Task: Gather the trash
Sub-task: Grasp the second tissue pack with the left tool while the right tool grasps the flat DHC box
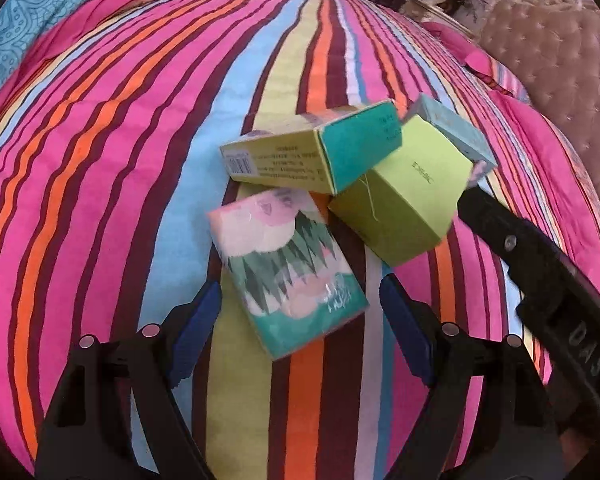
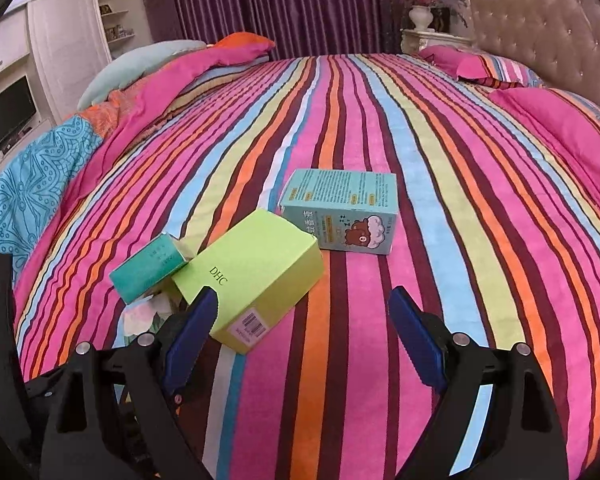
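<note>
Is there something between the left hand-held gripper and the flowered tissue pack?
Nothing visible: the left hand-held gripper is open, and the flowered tissue pack already lies between its fingers, on the striped bedspread.

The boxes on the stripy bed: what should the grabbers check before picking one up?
1. Left gripper fingers apart: ok.
2. Right gripper fingers apart: ok.
3. Both empty: ok.
4. Flowery pack lined up between the left fingers: ok.
5. Lime DHC box centred between the right fingers: not ok, it sits by the left one.
6. Bear box apart from the pile: ok.
</note>
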